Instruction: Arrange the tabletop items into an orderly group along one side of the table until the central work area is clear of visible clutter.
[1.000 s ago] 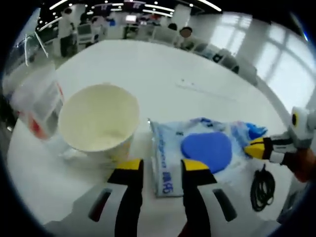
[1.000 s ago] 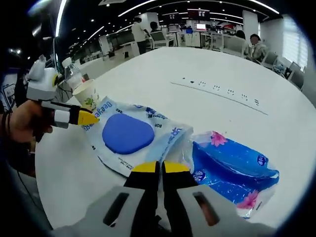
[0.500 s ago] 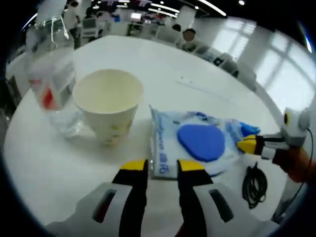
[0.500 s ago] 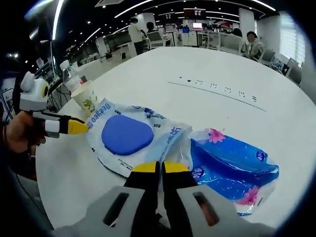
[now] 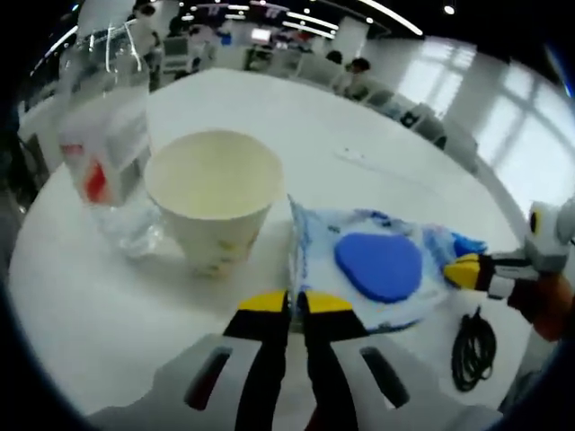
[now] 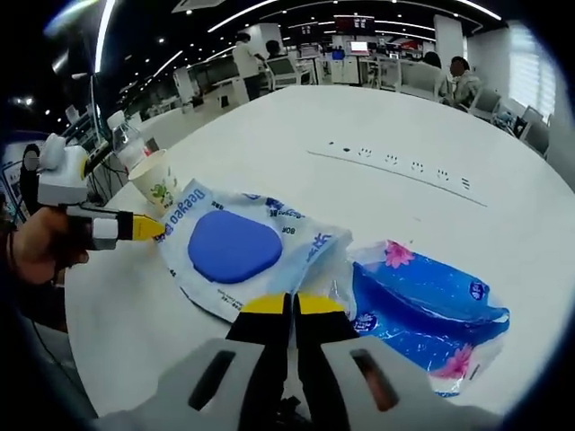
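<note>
Wipes pack [image 5: 382, 269] lay on the table [image 5: 269, 108], cup [image 5: 216, 202] and bottle [image 5: 106, 135] beside its far end, blue pouch [image 6: 422, 301] overlapping its near edge. Left gripper [image 5: 295, 303] pinched the pack's corner, jaws nearly together. Right gripper [image 6: 289, 305] closed at the seam between pack and pouch; grip hidden.

In the left gripper view the water bottle [image 5: 106, 144] is blurred and its cap is lost in the dark at the top. The paper cup [image 5: 216, 208] hides part of the bottle's base. The black cable [image 5: 473, 350] near the counter's near edge is too dim to trace fully. In the right gripper view the wipes pack [image 6: 235, 249] covers one end of the blue tissue pack [image 6: 422, 310], whose small print cannot be read. The cup and bottle at the counter's far edge are too small for detail.
</note>
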The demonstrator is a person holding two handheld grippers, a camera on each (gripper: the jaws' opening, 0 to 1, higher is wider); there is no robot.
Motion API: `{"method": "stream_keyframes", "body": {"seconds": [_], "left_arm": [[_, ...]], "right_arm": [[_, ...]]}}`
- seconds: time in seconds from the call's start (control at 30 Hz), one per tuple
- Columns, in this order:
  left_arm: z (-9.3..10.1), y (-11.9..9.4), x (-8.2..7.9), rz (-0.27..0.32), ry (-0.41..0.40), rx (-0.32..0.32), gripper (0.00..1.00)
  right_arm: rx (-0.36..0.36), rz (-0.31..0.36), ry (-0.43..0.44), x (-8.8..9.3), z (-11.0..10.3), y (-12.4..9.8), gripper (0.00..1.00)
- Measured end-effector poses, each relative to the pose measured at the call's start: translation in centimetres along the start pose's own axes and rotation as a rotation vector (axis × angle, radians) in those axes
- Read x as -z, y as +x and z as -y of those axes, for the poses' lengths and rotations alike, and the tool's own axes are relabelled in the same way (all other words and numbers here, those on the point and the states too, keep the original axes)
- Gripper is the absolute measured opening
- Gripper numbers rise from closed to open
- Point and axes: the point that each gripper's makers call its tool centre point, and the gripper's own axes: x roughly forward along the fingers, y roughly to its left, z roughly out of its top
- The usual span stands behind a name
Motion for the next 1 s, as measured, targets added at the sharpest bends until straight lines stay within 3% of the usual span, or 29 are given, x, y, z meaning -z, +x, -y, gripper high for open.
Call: {"method": "stream_keyframes", "body": {"seconds": [0.23, 0.37, 0.7, 0.87, 1.0], "left_arm": [[-0.4, -0.1, -0.7, 0.003, 0.075, -0.015, 0.14], [-0.3, -0.3, -0.6, -0.007, 0.103, -0.015, 0.17], [0.0, -1.7, -0.1, -0.018, 0.124, 0.001, 0.21], [0.5, -3.4, -0.2, 0.004, 0.139, 0.016, 0.17], [1.1, -4.2, -0.3, 0.010, 0.185, 0.039, 0.21]], "right_arm": [[0.007, -0.007, 0.021, 0.3, 0.6, 0.1, 0.02], [0.019, -0.025, -0.010, 0.3, 0.5, -0.2, 0.04], [0.003, -0.070, -0.037, 1.1, 0.2, -0.9, 0.17], [-0.001, -0.075, -0.047, 1.2, -0.1, -1.7, 0.18], [-0.002, -0.059, -0.017, 1.0, -0.1, -2.5, 0.18]]}}
